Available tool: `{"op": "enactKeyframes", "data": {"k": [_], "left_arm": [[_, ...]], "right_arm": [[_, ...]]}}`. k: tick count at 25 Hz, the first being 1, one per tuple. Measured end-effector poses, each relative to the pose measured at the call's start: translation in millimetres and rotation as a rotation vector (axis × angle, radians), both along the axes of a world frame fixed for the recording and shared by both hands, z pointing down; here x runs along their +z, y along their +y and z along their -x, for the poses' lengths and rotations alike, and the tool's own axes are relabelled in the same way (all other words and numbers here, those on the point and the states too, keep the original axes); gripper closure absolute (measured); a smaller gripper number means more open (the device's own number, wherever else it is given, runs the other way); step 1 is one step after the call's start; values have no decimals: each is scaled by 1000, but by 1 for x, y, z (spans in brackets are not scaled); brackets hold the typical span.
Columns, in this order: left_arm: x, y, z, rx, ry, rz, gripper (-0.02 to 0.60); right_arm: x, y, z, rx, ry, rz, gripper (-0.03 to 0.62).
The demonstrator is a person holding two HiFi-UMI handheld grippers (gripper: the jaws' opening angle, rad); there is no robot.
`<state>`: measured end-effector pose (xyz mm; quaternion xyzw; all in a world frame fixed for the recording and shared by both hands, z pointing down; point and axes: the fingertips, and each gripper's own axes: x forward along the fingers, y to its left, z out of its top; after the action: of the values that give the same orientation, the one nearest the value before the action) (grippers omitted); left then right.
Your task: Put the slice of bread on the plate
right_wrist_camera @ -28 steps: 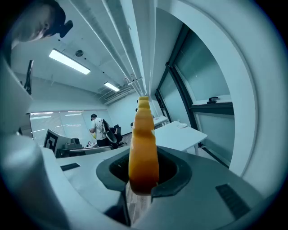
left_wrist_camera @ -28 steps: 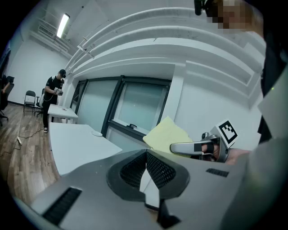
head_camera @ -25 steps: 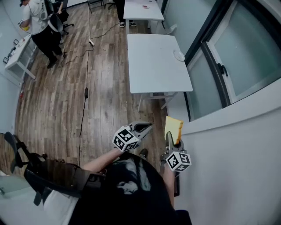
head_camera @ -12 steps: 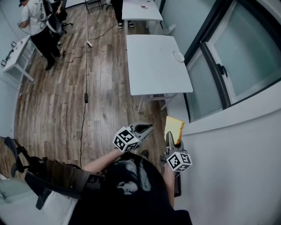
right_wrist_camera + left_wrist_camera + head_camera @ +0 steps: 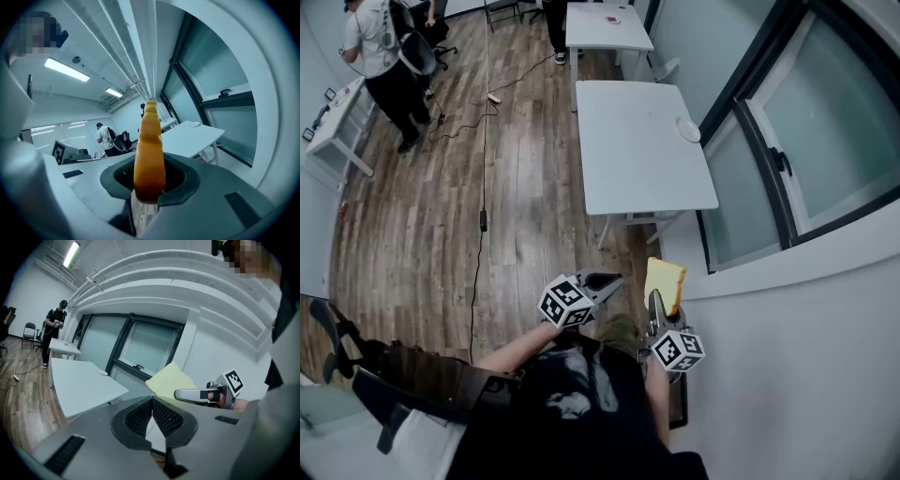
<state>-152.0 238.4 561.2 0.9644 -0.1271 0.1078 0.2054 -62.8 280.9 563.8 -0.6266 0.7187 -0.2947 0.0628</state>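
The slice of bread (image 5: 664, 284), yellow with a brown crust, stands upright in my right gripper (image 5: 657, 302), which is shut on its lower edge. From the right gripper view the bread (image 5: 149, 150) shows edge-on between the jaws. In the left gripper view the bread (image 5: 171, 380) and the right gripper (image 5: 202, 394) hang to the right. My left gripper (image 5: 607, 280) is beside it, shut and empty, its pads (image 5: 146, 415) meeting. The small white plate (image 5: 686, 130) lies at the right edge of the white table (image 5: 642, 150) ahead, well apart from both grippers; the plate (image 5: 193, 124) also shows beyond the bread.
A glass window wall (image 5: 787, 159) and a white wall run along the right. A second table (image 5: 605, 23) stands beyond the first. A cable (image 5: 483, 141) crosses the wooden floor. A person (image 5: 380, 47) stands far left near a white desk (image 5: 337, 122).
Both grippers have moved a little forward toward the white table, the bread still upright in the right one. Neither grip has altered.
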Motion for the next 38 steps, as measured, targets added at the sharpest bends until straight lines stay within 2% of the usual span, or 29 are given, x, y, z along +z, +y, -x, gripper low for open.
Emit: {"op": "enactKeyframes", "data": {"k": [3,6,10,14,18,20,26,38], "left_arm": [[3,-21,-1,-32,-11,13,577],[5,-39,-19,-57,-13,17,577],[1,-69,-65,-76,1,-10,577],[2,-104,-114,-112,21,18,577],[-4,-117,-152,-84,8,-43,577],[0,-128,-159,-99,-4,-48,577],[14,-172,-163,-156,-42,11,577],[25,-303,-213,-107,-25,42,577]], "right_arm": [[4,-21,-3,-31,-22,1,497],[5,-39,-20,-52,-22,3,497],[0,-65,-63,-68,-1,-16,497],[5,-84,-113,-84,21,-1,497],[13,-100,-153,-97,5,12,497],[18,-110,-166,-107,-5,21,497],[27,-145,-184,-122,-48,42,497],[30,-290,-217,-152,9,75,497]]}}
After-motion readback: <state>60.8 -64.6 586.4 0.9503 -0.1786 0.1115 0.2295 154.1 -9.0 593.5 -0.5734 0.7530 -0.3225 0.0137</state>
